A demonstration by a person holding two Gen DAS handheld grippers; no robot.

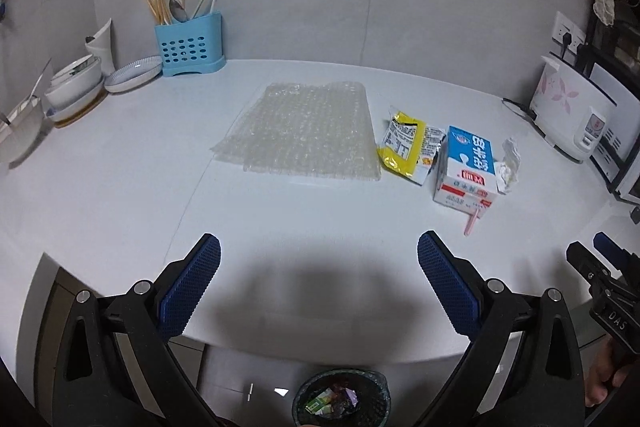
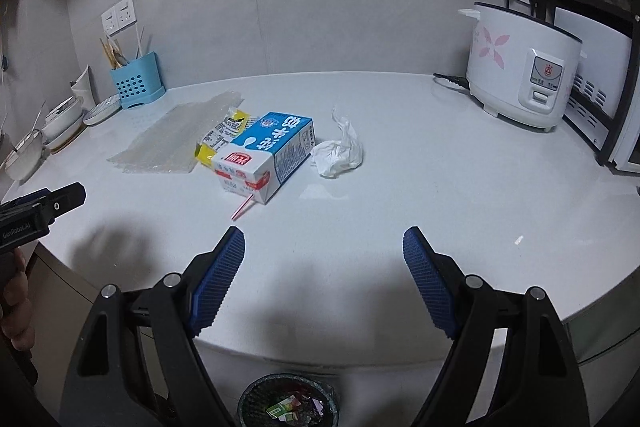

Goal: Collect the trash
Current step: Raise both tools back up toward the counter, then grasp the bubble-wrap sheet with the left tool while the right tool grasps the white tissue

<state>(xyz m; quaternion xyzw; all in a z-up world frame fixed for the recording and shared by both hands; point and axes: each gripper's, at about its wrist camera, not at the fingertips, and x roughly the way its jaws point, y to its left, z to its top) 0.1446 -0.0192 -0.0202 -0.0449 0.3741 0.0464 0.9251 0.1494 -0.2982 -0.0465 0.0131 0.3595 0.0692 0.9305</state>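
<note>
Both grippers, left and right, hang released, empty, above the bench; carton, wrapper, tissue lie ahead.

Home kitchen — rice cooker, utensil holder, stacked bowls

Left gripper: black triangular-cutout arms, blue ribbed pads, silver screws at pivots. Right gripper: same build; white "DAS" lettering on side. "GenRobot.AI" marking on left gripper's body, seen from right wrist.
</note>
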